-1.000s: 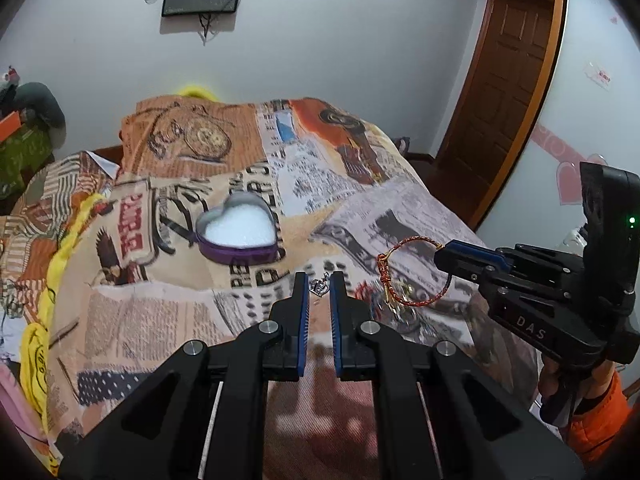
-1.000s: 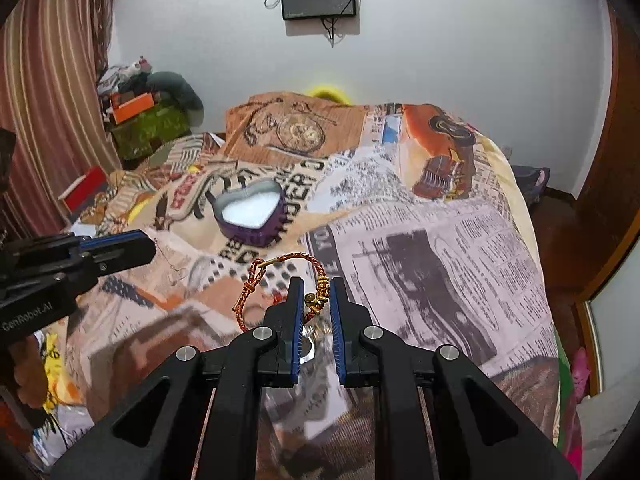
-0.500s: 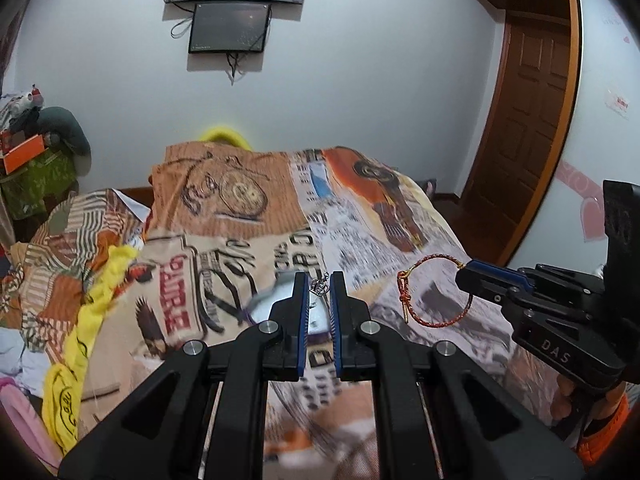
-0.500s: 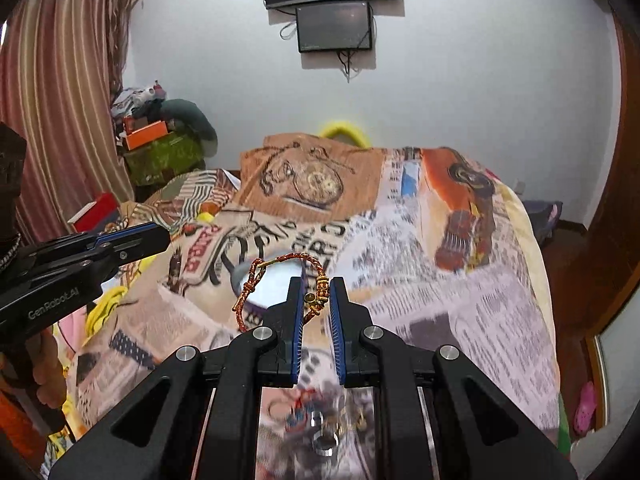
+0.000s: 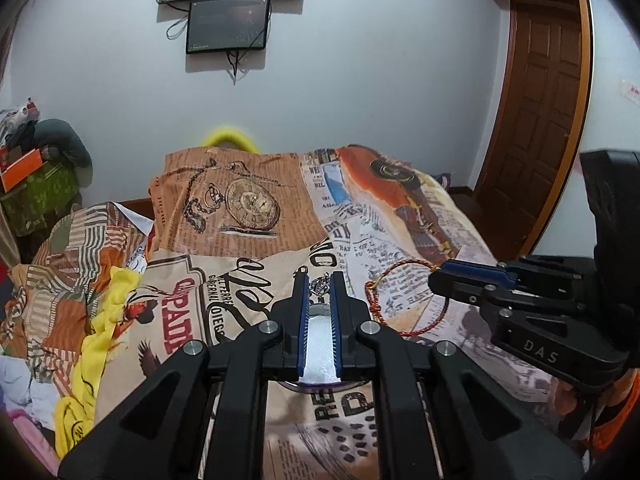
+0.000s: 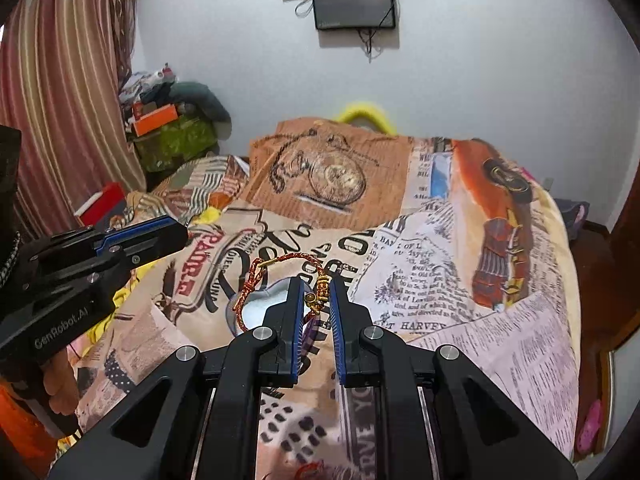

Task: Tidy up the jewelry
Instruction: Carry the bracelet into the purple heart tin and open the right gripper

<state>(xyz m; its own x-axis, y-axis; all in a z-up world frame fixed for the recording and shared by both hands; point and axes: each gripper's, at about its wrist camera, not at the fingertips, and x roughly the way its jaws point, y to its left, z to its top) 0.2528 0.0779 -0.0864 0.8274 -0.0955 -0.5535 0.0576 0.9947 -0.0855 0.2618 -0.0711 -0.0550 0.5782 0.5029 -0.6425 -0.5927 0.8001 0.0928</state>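
Left side first: your left gripper is closed down on a small silver chain piece, pinched at the very fingertips and held in the air; its exact type is too small to tell. Directly under those fingers sits the heart-shaped box with its white lining, resting on the newspaper-print bedspread. Moving right: your right gripper is clamped on the gold-bead section of the red-and-gold cord bracelet, whose loop hangs free to the left of the fingers, above and just in front of the box. Judged step: carry phase, both pieces lifted and positioned over the box, neither deposited. Next move calls for lowering one gripper at a time until its piece is over the white lining, then releasing. Watch that the bracelet loop does not drape over the box rim.
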